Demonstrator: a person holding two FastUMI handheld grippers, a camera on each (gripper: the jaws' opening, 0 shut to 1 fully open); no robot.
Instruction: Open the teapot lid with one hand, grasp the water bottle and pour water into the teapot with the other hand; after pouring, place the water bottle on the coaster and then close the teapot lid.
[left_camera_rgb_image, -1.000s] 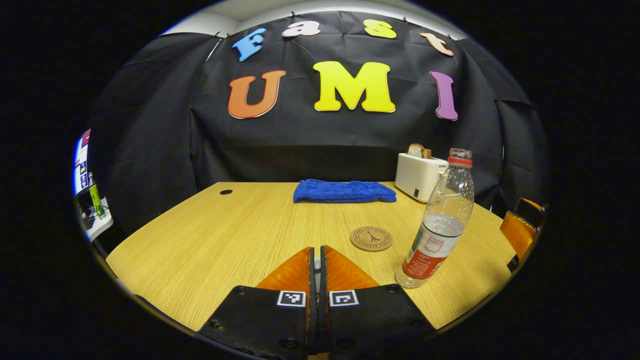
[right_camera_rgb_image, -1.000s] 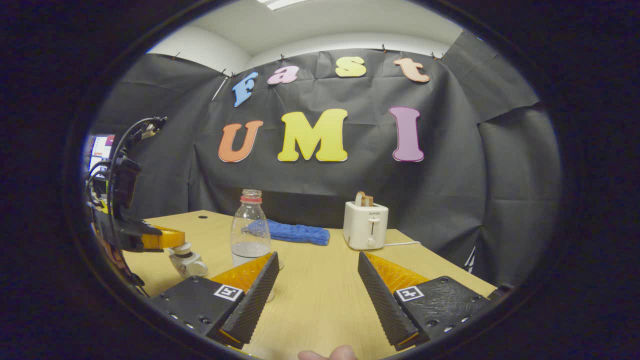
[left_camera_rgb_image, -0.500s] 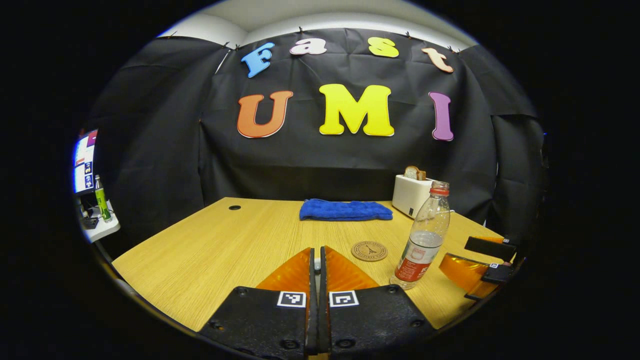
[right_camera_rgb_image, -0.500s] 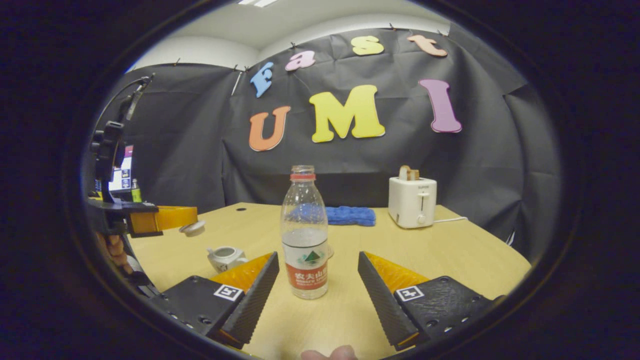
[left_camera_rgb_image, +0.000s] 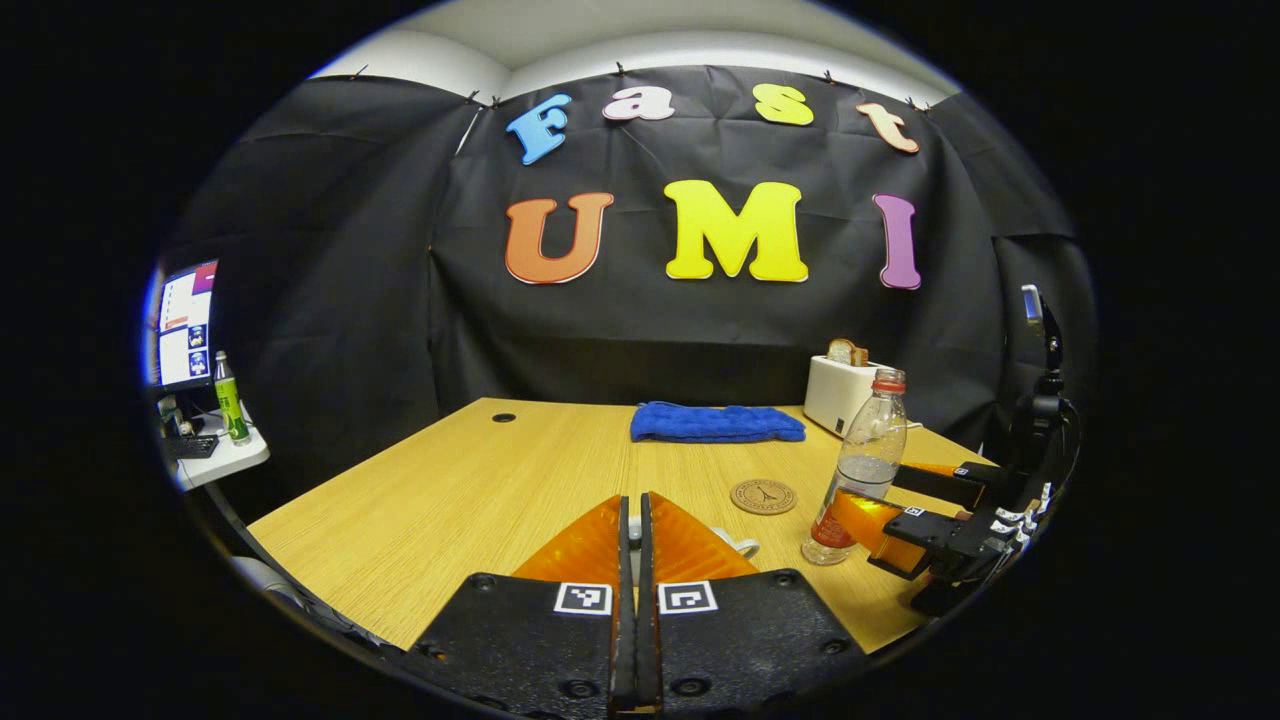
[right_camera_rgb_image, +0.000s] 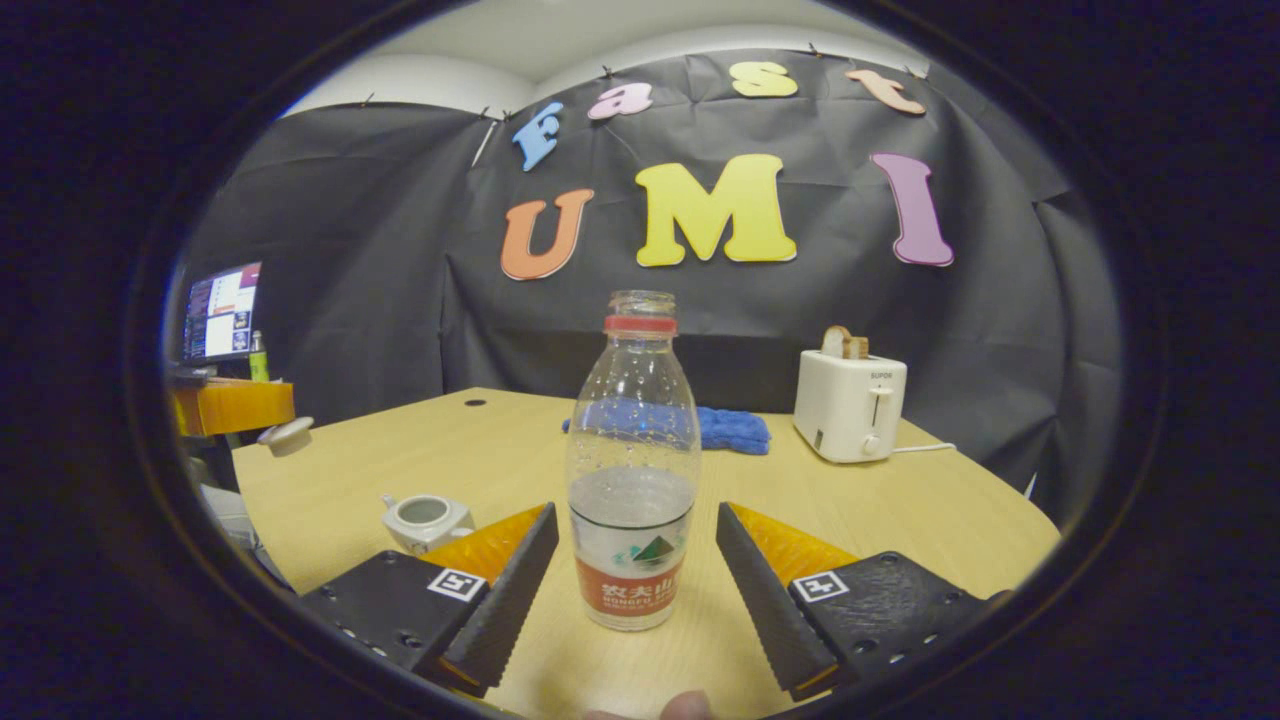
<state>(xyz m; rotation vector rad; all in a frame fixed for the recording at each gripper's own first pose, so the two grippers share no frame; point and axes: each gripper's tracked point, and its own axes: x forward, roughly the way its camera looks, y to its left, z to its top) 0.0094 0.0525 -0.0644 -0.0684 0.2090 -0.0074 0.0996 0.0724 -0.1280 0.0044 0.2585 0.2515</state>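
The clear water bottle (right_camera_rgb_image: 632, 470) with a red label stands uncapped on the table, between the two fingers of my open right gripper (right_camera_rgb_image: 636, 512); neither finger visibly presses on it. In the left gripper view the same bottle (left_camera_rgb_image: 865, 470) stands right of the round cork coaster (left_camera_rgb_image: 763, 496), with the right gripper (left_camera_rgb_image: 872, 492) around its lower part. My left gripper (left_camera_rgb_image: 632, 497) is shut and held above the table. In the right gripper view the white teapot lid (right_camera_rgb_image: 285, 436) hangs from its tip. The small white teapot (right_camera_rgb_image: 425, 518) sits open on the table to the left of the bottle.
A white toaster (right_camera_rgb_image: 850, 405) with bread in it stands at the back right of the wooden table (left_camera_rgb_image: 450, 490). A folded blue towel (left_camera_rgb_image: 716, 422) lies at the back middle. A monitor (left_camera_rgb_image: 185, 322) and a green bottle (left_camera_rgb_image: 230, 400) are off the table's left side.
My left gripper has risen and drawn back with the lid, uncovering the teapot. My right gripper has swung to the bottle and come forward until its fingers flank it.
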